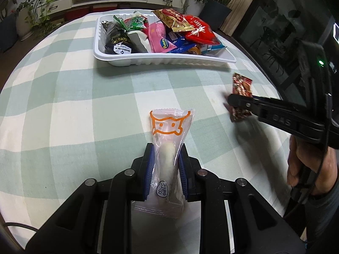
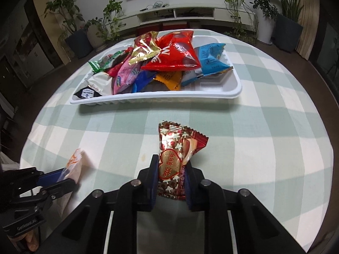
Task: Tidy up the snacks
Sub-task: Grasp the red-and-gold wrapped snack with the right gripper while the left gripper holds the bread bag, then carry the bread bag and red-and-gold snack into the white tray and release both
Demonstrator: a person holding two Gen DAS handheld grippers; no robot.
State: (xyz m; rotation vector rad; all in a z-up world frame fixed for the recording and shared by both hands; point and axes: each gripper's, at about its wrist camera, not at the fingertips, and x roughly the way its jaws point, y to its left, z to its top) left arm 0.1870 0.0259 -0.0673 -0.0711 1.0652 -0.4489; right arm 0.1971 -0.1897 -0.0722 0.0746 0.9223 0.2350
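Note:
My left gripper [image 1: 165,158] is shut on a clear snack packet [image 1: 169,135] with an orange cat face and a white roll inside; it sticks out forward above the checked cloth. My right gripper [image 2: 172,167] is shut on a red-brown foil snack packet [image 2: 178,148] printed with a heart. In the left wrist view the right gripper [image 1: 239,102] shows at the right, gripping that red-brown packet [image 1: 241,84], with a hand [image 1: 305,165] behind it. In the right wrist view the left gripper [image 2: 63,180] holds the clear packet [image 2: 74,165] at lower left. The white tray [image 1: 165,60] [image 2: 161,97] beyond holds several snack packets.
The round table wears a green and white checked cloth [image 1: 63,105]. Its right edge [image 1: 264,74] lies just past the right gripper. Potted plants [image 2: 76,36] and a low white shelf unit [image 2: 180,14] stand behind the table.

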